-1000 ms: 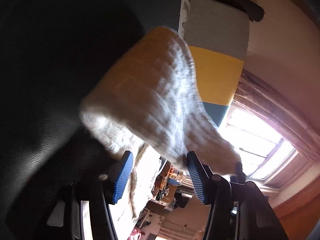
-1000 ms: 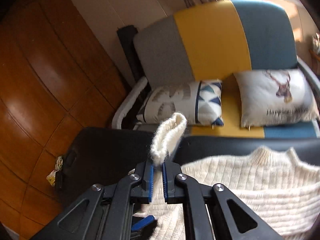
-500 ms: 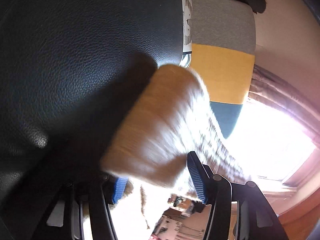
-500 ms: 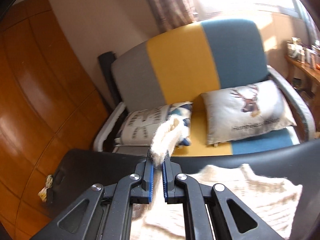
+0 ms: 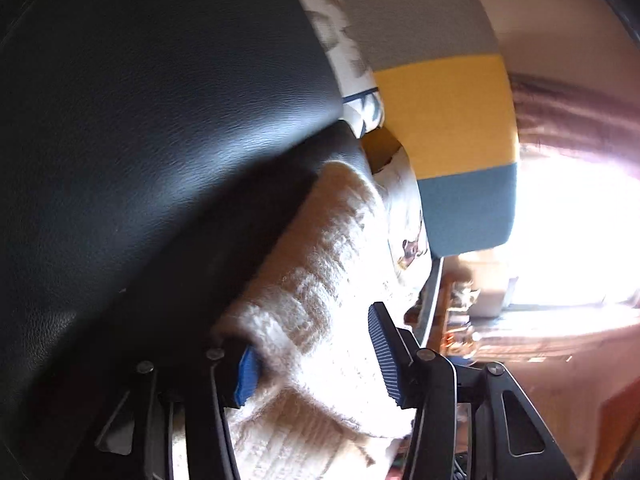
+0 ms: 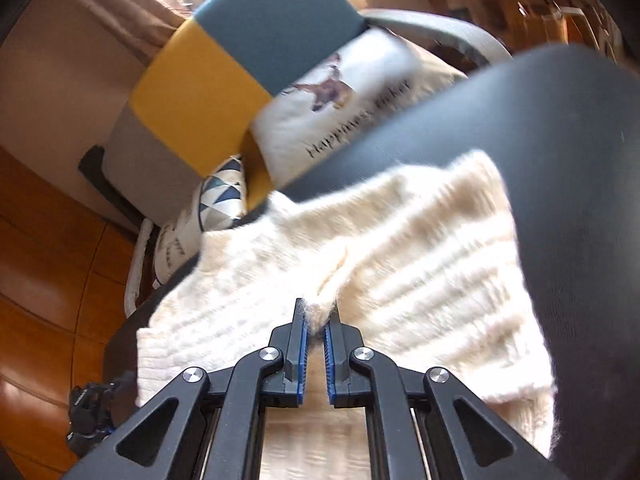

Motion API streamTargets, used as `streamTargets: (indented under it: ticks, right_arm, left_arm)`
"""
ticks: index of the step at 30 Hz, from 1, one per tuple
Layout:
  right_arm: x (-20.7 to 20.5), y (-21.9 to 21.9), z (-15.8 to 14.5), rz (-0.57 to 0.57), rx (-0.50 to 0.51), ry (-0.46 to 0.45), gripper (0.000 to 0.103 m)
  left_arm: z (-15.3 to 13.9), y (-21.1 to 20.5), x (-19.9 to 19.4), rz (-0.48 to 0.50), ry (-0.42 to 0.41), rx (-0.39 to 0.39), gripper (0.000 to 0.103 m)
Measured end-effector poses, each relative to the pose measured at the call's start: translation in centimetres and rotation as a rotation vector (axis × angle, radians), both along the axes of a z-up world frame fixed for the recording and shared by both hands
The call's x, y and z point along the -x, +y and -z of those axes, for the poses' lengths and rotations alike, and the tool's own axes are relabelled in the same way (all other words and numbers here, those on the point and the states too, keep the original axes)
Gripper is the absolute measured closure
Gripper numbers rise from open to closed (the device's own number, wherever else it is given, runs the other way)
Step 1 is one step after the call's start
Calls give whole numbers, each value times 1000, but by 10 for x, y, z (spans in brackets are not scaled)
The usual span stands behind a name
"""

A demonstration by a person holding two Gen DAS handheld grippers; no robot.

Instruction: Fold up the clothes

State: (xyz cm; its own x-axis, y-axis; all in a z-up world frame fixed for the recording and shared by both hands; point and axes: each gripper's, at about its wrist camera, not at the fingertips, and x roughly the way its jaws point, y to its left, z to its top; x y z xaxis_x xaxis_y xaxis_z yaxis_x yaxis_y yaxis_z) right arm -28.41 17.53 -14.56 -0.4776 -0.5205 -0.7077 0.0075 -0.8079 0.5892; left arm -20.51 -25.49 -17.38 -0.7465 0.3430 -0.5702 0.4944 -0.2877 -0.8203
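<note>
Change since 1 second ago: my right gripper [image 6: 316, 322] has carried its pinch of cream knit down from mid-air onto the garment, and the raised fold in the left view has sunk toward the dark surface
Sweater [image 6: 400, 264]: cream ribbed knit lying on the black leather-look surface [image 6: 560, 128], one folded flap laid over the body, far edge close to the surface's rim
Right tool: jaws nearly together, a small tuft of the sweater nipped between the blue pads [image 6: 303, 356]
Left gripper [image 5: 316, 354]: jaws spread wide, a thick roll of knit lying between them; it brushes the near pad, but I see no clamp on it, so I read it as loose
Step, as I judge it: laying 1 fold flat, release of the right pinch still to come
Risk 1: if I lift the right tool before it lets go, fuzzy fibres caught on the ridged pads would drag the flap back up
Risk 2: the roll between the left jaws could bunch under the fold and leave a lump if I press down now
Risk 3: smooth leather gives little grip, so any sideways tug may slide the whole garment toward the rim
Beyond: sofa [image 6: 208, 80] in grey, yellow and blue bands just behind, a deer-print cushion [image 6: 340, 108] and a triangle-print cushion [image 6: 224, 196] on it
Room: wooden panelling [image 6: 40, 280] on one side, curtains and a bright window [image 5: 576, 232] on the other; both views motion-blurred
</note>
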Motion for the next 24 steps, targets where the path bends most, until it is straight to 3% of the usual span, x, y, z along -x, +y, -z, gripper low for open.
streamTargets:
  ticks: [6, 9, 16, 19, 22, 24]
  right_arm:
    - [-16, 28, 11, 39, 57, 44, 97]
    - [-22, 35, 14, 60, 34, 39, 97]
    - [-26, 47, 39, 106, 19, -2, 97]
    - [-29, 47, 35, 115, -22, 4, 98]
    - [-31, 50, 25, 100, -10, 5, 81]
    - [-39, 50, 6, 115, -99, 60, 79]
  left_arm:
    - [-18, 11, 13, 80, 36, 102, 57]
    - [-3, 7, -13, 127, 3, 140, 57]
    - [5, 13, -24, 167, -43, 189, 63]
    - [8, 7, -29, 184, -24, 120, 64]
    - [10, -8, -43, 173, 7, 23, 63]
    - [9, -20, -56, 149, 27, -21, 62]
